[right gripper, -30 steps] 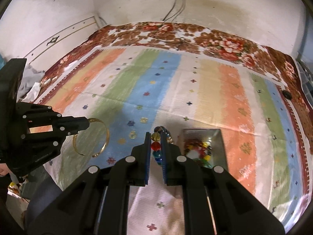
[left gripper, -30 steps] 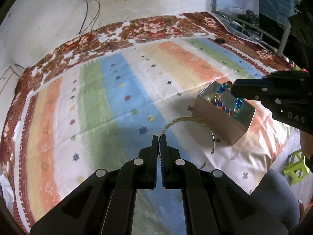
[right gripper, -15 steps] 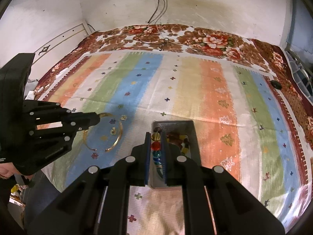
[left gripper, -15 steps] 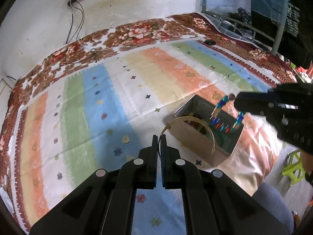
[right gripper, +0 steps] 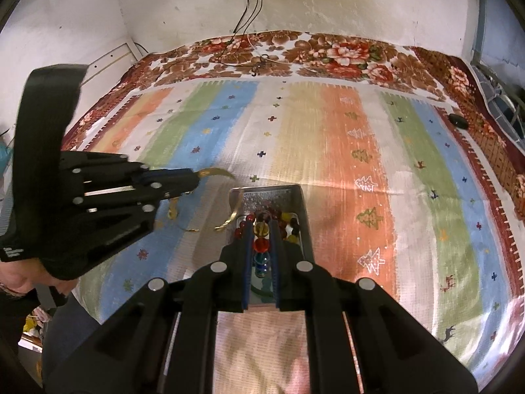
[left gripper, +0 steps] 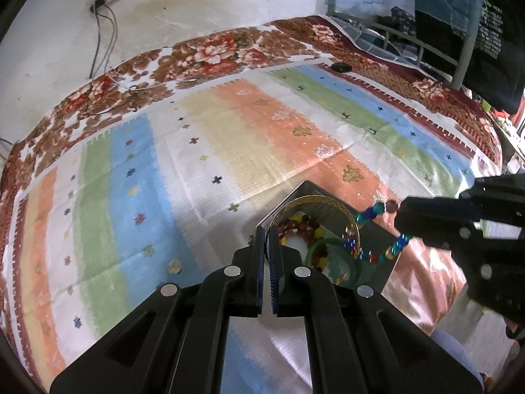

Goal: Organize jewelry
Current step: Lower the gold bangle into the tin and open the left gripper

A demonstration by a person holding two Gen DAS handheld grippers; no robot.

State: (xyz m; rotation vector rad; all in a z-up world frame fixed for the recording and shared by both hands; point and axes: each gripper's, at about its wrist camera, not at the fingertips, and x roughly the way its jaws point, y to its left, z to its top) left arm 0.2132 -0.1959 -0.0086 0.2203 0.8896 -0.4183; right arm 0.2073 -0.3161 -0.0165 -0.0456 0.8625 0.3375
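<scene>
Left wrist, left tongs (left gripper: 269, 246) pinching thin gold bangle (left gripper: 328, 201), right tongs (right gripper: 261, 229) clamping multicolored bead string (right gripper: 261, 244)

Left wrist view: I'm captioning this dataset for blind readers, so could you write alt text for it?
The left gripper pinches a thin gold bangle above a small open metal box holding mixed beaded jewelry, on a pastel striped cloth. From the right, the right gripper holds a multicoloured bead string over the same box.
</scene>
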